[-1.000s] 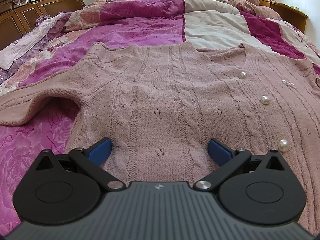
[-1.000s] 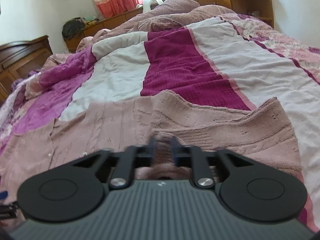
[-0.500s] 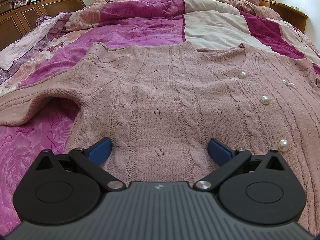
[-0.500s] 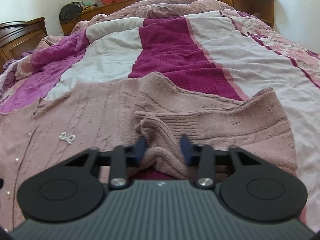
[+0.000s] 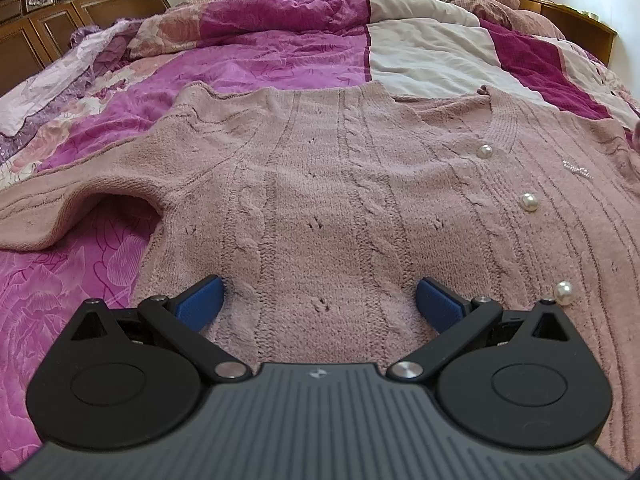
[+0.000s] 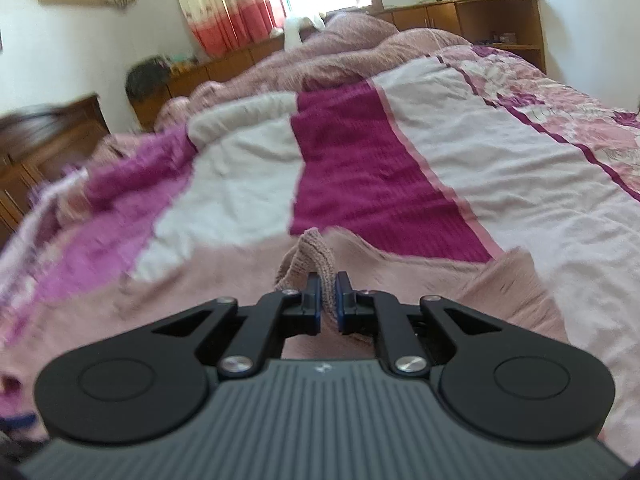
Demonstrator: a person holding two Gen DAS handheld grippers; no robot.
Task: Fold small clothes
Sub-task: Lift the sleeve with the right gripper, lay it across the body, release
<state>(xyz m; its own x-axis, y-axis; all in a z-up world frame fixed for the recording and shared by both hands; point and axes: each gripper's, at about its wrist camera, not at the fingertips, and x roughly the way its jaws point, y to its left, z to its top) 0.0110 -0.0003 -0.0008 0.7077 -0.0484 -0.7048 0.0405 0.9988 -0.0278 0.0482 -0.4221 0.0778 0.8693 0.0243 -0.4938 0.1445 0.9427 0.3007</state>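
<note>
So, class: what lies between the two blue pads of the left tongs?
Only cardigan knit: in the left wrist view the open left tongs straddle a bare cabled stretch, no button between the pads.

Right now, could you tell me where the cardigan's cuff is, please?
In the right wrist view, the cuff is pinched in the right claw, at centre, lifted above the cardigan.

The left hand-held gripper point(image 5: 319, 300) is held low and level, its blue-padded fingers point(image 5: 199, 302) spread wide with nothing pinched between them. The right hand-held gripper point(image 6: 328, 300) is closed tight, pink knit being clamped between its pads.
</note>
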